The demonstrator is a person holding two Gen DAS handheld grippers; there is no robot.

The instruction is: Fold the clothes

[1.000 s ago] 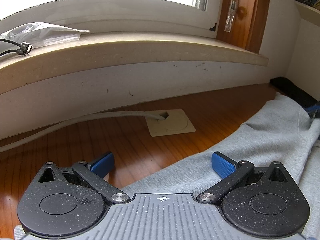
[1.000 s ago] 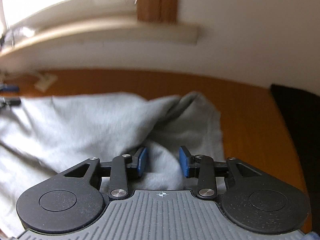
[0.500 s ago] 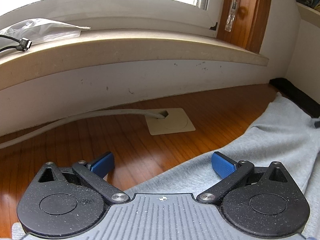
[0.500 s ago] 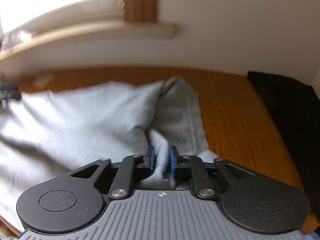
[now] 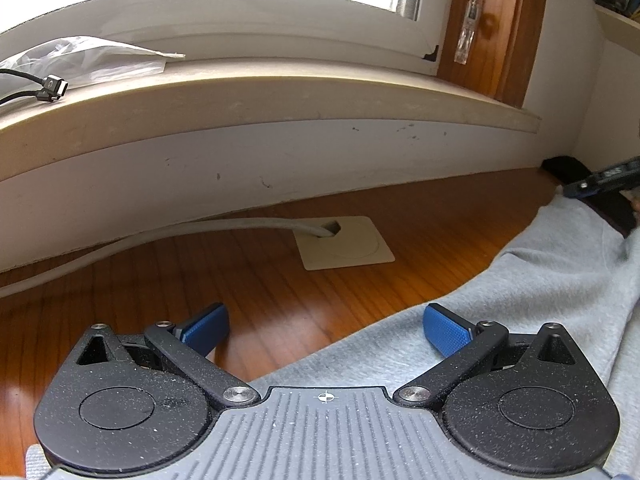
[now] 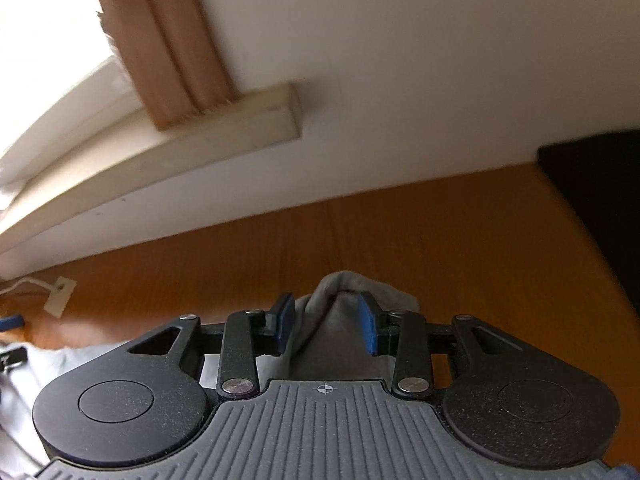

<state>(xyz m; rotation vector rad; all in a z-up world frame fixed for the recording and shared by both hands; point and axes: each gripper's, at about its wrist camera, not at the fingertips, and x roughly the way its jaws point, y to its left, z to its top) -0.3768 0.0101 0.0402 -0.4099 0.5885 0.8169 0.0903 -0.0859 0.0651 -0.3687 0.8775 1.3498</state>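
Note:
A light grey garment (image 5: 540,288) lies on the brown wooden surface (image 5: 280,288) and runs off to the right. My left gripper (image 5: 326,316) stands open and wide over its near edge, with the left pad above bare wood and the right pad above cloth. In the right wrist view, a bunched fold of the grey garment (image 6: 340,312) rises between the blue pads of my right gripper (image 6: 326,316). The fold touches both pads while the jaws are opening. The rest of the cloth trails down to the left, mostly hidden by the gripper body.
A white wall with a beige window sill (image 5: 280,92) runs along the back. A plastic bag (image 5: 92,56) and a black cable plug (image 5: 52,88) lie on the sill. A grey cable (image 5: 160,236) enters a beige plate (image 5: 344,244). A black object (image 6: 592,200) lies at the right.
My right gripper closed on a fold of the grey garment, then rolled and swung toward the wall with the fold between its pads. The garment's far part shifted. The left gripper stayed still.

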